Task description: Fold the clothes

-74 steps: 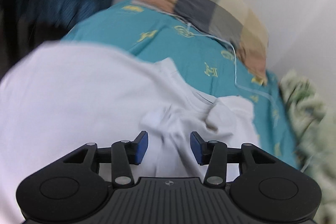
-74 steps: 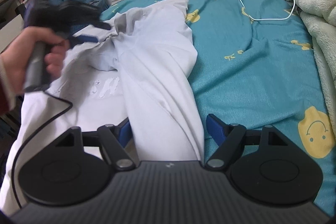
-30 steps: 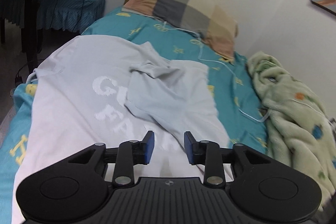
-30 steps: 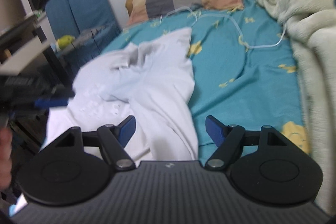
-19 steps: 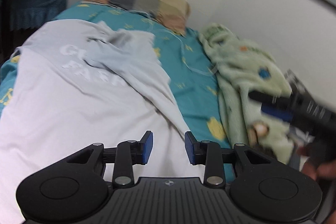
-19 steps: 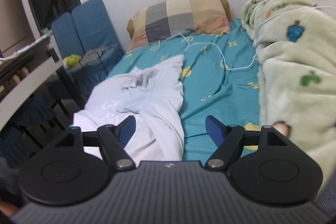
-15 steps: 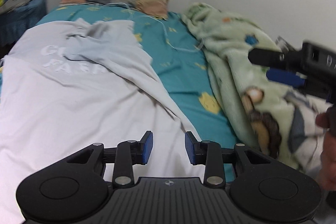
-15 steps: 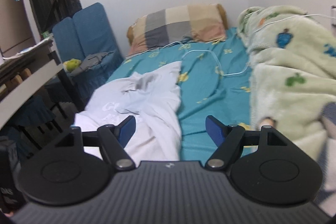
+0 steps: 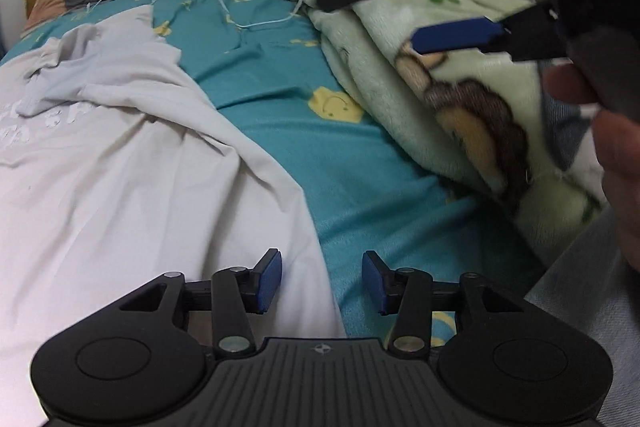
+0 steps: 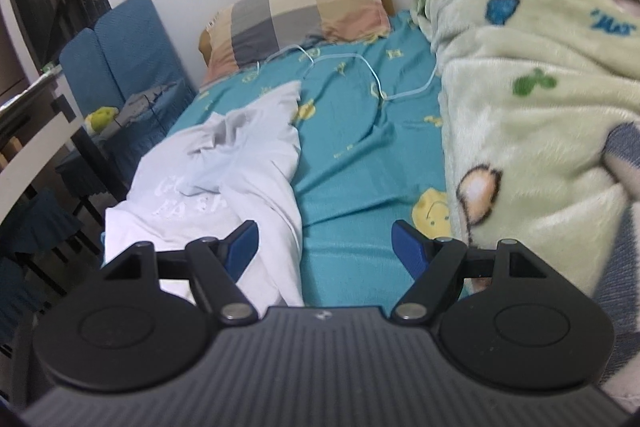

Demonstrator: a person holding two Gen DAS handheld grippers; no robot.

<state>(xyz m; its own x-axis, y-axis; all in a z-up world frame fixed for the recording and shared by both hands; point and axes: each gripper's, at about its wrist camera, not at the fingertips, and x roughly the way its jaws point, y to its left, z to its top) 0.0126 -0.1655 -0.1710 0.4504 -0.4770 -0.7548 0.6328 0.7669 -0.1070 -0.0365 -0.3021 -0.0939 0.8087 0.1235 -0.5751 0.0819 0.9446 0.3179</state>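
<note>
A bedroom: a bed with a teal sheet (image 10: 352,163) printed with yellow smiley faces fills both views, white walls behind it.

Nearest, the left tool (image 9: 322,281) hangs low over the bed, its blue-padded jaws parted a moderate way and holding nothing; one pad sits above the hem of a white T-shirt (image 9: 120,187), the other above bare sheet. The right tool (image 10: 324,247) is held higher, jaws spread wide and empty; from the left view it appears at upper right, gripped in the person's hand (image 9: 616,163).

The T-shirt lies on the bed's left half, lettering up, with one side panel and sleeve lapped over the chest and rumpled near the collar. It is partly folded, not a finished bundle.

Right of it lies a pale green fleece blanket (image 10: 532,99) in a heap.

Farther off, a white cable (image 10: 360,75) loops across the sheet, then a checked pillow (image 10: 296,15) against the wall.

Judgement: the fold is midway. The next move likely calls for pinching the shirt's edge near the hem and smoothing or carrying it, both tools working together.
</note>
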